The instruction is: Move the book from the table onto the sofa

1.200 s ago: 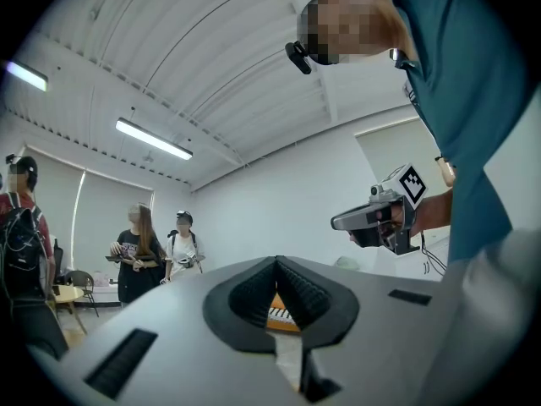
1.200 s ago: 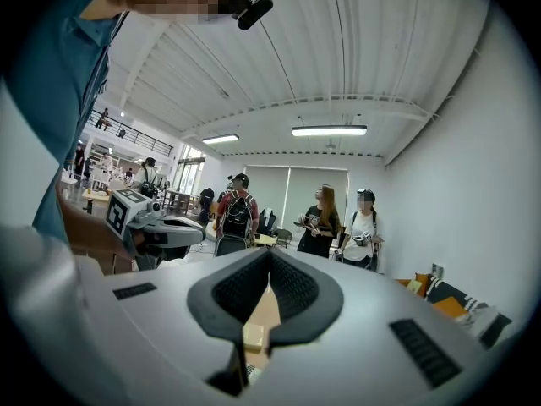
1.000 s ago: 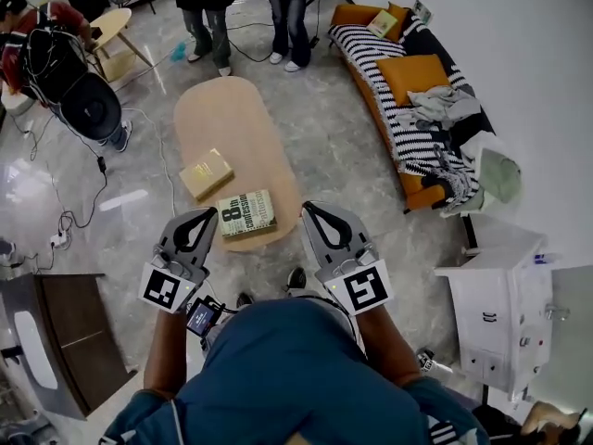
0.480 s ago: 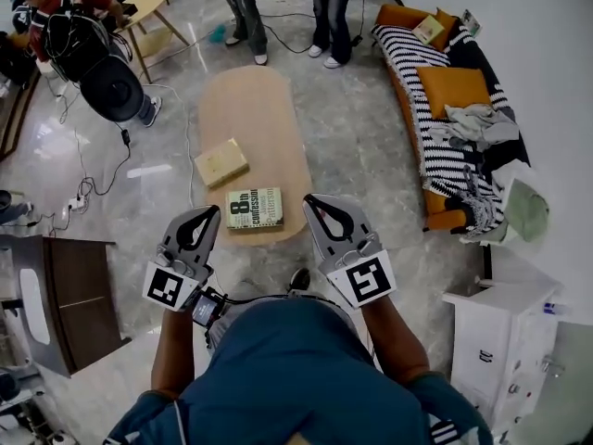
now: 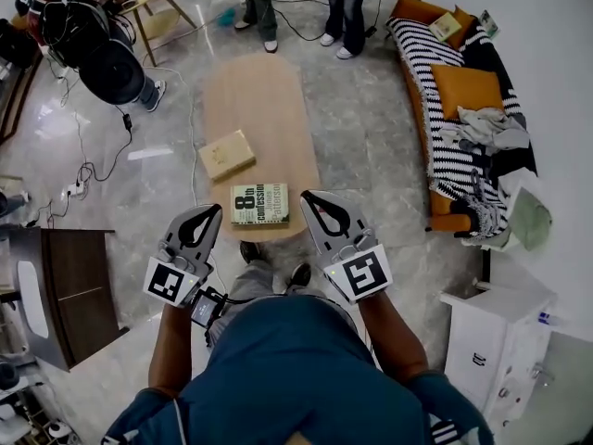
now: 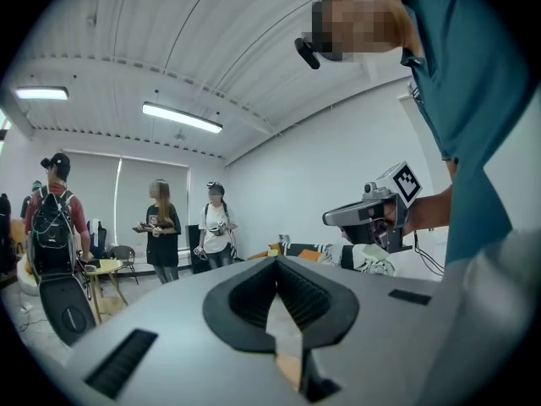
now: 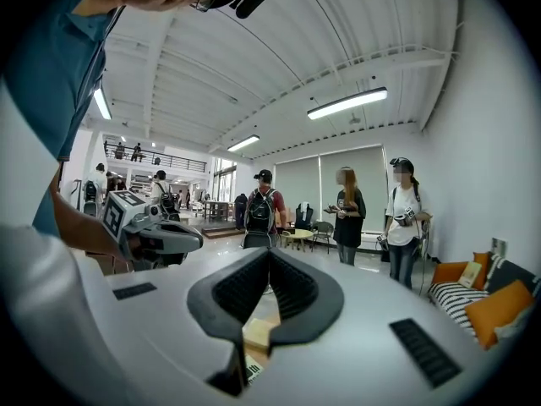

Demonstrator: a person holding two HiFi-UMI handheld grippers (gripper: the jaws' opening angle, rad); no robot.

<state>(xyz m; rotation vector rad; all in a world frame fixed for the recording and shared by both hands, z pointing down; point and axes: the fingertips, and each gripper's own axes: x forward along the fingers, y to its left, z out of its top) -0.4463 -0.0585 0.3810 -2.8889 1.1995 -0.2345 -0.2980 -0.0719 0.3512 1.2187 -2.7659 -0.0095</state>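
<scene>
Both pressed together and empty, the left gripper (image 5: 211, 213) and right gripper (image 5: 310, 198) are hovering near a book (image 5: 259, 203) lying on the oval table (image 5: 261, 95) beside a tan block (image 5: 227, 154).

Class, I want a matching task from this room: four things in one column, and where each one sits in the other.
1 lettered book
2 tan book
3 orange cushion
4 white cabinet

A on the sofa
B nearest end of the table
C floor, past the sofa's near end
D table's left edge, mid-length

Pairs: 1-B, 2-D, 3-A, 4-C
</scene>
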